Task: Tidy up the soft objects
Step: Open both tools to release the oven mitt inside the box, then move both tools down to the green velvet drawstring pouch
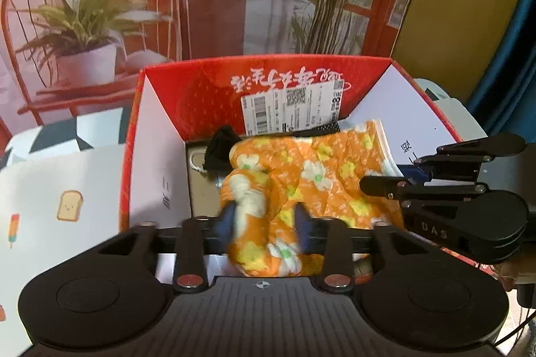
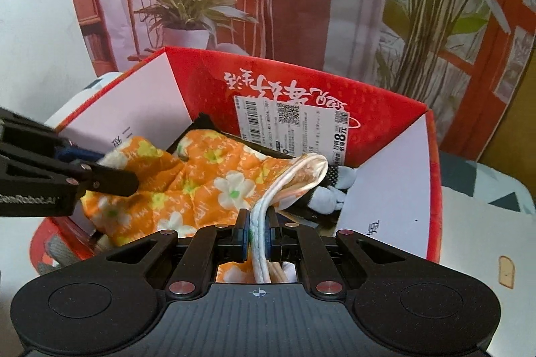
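Both sets of fingers work over the red box [image 1: 207, 95]. On my right gripper [image 2: 257, 234] they are pressed together on the white folded edge of the orange floral cloth [image 2: 207, 182], which runs up between the pads. On my left gripper [image 1: 264, 223] the fingers stand apart with a bunched fold of the same cloth between them; motion blur there leaves me unsure, but the pads seem not to press it.

Most of the cloth lies inside the box, draped across its middle and spilling toward the near wall. Under it, toward the box's back wall, I see a black fabric piece [image 1: 219, 151], and at the right side of the box a pale grey soft item [image 2: 330, 197] peeks out beneath the cloth's edge. A white shipping label [image 2: 291, 125] is stuck on the box's inner back wall. The box stands on a tablecloth [image 1: 60, 189] with printed toast and ice lollies.
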A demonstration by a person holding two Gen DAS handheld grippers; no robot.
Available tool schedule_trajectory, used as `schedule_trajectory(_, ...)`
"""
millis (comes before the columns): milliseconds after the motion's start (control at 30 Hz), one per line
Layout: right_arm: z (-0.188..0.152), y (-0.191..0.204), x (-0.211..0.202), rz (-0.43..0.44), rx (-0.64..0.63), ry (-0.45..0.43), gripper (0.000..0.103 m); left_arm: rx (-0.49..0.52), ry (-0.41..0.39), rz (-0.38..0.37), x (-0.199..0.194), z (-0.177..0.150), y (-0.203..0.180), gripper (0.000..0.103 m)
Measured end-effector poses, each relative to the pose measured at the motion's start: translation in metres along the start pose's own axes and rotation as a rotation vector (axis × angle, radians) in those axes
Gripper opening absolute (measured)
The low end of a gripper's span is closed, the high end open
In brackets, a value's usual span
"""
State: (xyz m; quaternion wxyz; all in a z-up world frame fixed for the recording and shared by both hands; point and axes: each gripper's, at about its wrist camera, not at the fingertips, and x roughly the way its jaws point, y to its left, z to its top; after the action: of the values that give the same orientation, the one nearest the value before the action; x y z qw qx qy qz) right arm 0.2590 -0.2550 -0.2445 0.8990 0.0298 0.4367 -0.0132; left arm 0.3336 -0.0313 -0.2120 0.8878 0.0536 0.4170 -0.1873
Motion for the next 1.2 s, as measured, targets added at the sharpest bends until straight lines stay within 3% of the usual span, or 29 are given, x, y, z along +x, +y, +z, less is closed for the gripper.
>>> schedule_trajectory(100, -0.002, 0.002, -0.006, -0.027, -0.012, -0.033, 0.016, 0.017, -0.026, 0.029, -0.009, 0.0, -0.002, 0.06)
schedule_trajectory(233, -0.003, 0.003, -0.024, -0.055, -0.027, -0.116, 0.036, 0.031, -0.065, 0.044, -0.022, 0.0, -0.002, 0.073)
schedule_trajectory(300, -0.003, 0.002, -0.035, -0.058, -0.017, -0.153, 0.048, 0.024, -0.092, 0.044, -0.032, -0.002, -0.001, 0.084)
schedule_trajectory(367, -0.005, 0.0, -0.047, -0.055, -0.003, -0.196, 0.07, 0.011, -0.118, 0.04, -0.043, -0.006, 0.001, 0.097)
schedule_trajectory(400, -0.007, 0.0, -0.053, -0.056, 0.007, -0.218, 0.075, 0.003, -0.135, 0.037, -0.049, -0.009, 0.002, 0.103)
schedule_trajectory(467, -0.011, -0.002, -0.067, -0.054, 0.034, -0.255, 0.099, -0.009, -0.166, 0.031, -0.061, -0.015, 0.002, 0.103)
schedule_trajectory(500, -0.013, -0.003, -0.074, -0.055, 0.048, -0.277, 0.103, -0.013, -0.181, 0.029, -0.067, -0.019, 0.002, 0.103)
schedule_trajectory(800, -0.053, -0.005, -0.126, -0.008, 0.148, -0.409, 0.103, -0.039, -0.276, 0.041, -0.114, -0.078, -0.002, 0.103)
schedule_trajectory(1200, -0.144, 0.031, -0.138, 0.058, 0.049, -0.314, 0.102, -0.176, -0.197, -0.027, -0.108, -0.161, -0.003, 0.103)
